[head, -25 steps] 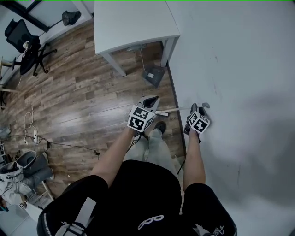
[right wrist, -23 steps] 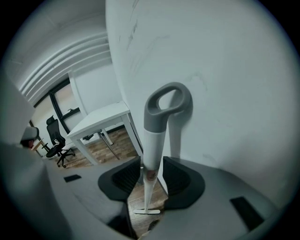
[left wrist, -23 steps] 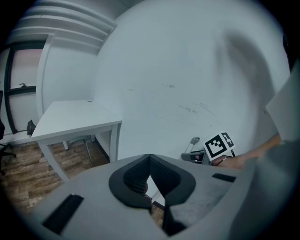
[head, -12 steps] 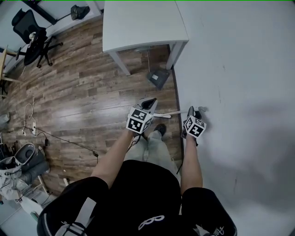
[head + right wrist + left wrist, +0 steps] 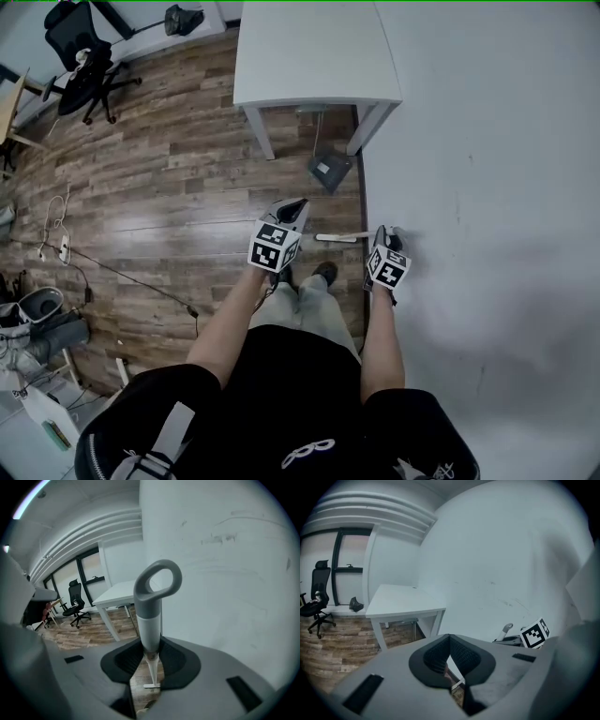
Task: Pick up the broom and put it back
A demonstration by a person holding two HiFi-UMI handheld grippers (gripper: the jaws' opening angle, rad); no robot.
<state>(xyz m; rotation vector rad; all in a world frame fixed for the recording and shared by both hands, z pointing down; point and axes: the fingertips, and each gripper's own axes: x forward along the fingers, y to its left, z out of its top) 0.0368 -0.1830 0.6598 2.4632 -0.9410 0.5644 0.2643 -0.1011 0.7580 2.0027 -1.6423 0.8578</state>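
One grip only: the right gripper (image 5: 150, 644) has just been closing its jaws onto the broom handle (image 5: 151, 613); the left gripper (image 5: 449, 638), shut and empty, should steady it.

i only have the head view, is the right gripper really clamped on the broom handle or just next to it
observer: Clamped. In the right gripper view the right gripper has just been closing its jaws, and its pads now sit on the handle of the broom.
operator: what's at that end of the handle
observer: It ends in a grey loop, seen against the white wall.
operator: and the left gripper, holding anything
observer: No. The left gripper view shows the left gripper with its jaws together and nothing between them.
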